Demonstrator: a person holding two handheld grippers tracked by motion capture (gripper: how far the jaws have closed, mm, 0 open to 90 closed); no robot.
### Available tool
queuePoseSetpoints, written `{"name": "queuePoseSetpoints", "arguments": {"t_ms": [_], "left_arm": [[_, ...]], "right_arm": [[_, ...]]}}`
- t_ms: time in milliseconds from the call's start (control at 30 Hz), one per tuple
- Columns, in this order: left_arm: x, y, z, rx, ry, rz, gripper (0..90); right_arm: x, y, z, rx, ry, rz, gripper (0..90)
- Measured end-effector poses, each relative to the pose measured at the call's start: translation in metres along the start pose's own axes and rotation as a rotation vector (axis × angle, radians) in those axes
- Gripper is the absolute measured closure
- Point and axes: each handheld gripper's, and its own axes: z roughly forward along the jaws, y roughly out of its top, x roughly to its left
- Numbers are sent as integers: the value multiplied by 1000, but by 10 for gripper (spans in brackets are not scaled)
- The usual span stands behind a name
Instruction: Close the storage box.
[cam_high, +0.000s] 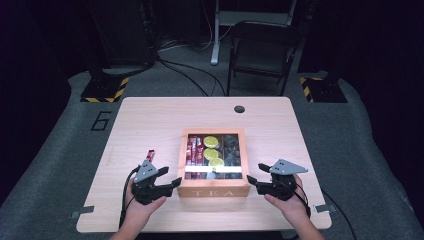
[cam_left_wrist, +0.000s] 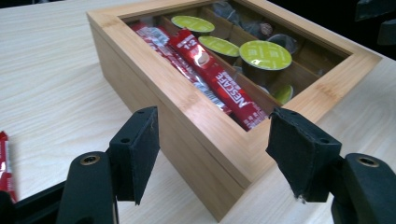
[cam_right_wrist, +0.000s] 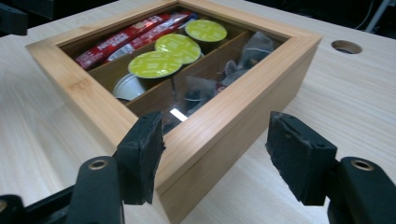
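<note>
We see the wooden tea box (cam_high: 214, 187) near the front middle of the table (cam_high: 150, 120), its window lid down. Glare on the pane hides part of the right compartment; the dark packets (cam_right_wrist: 254, 46) there may be tea bags, though we cannot be sure. Red coffee sticks (cam_left_wrist: 219, 84) fill the left compartment, green-topped capsules (cam_right_wrist: 155, 64) the middle one. A red stick (cam_high: 150, 155) lies loose on the table beside the left gripper (cam_high: 167, 182), and is cut off at the edge of that gripper's view. Both grippers flank the box's front corners, the right gripper (cam_high: 256, 175) opposite, fingers released and straddling a corner without pressing. A folding chair (cam_high: 262, 50) stands beyond the table.
</note>
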Motion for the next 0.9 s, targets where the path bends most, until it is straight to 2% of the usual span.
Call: {"name": "queuePoseSetpoints", "arguments": {"t_ms": [67,333,500,767,900], "left_arm": [[2,0,-1,-6,14,-4,339],[18,1,-7,-16,53,-44,339],[27,0,-9,-15,71,-69,339],[38,-2,-7,-7,99,-84,339],[45,-5,-5,3,117,-91,339]], "right_arm": [[-4,0,-1,-3,-10,-5,360],[-14,-1,-5,-11,-56,28,360],[-18,-2,-5,-7,-69,32,360],[-27,-5,-4,5,-93,51,361],[-30,-7,-2,14,-91,57,364]]}}
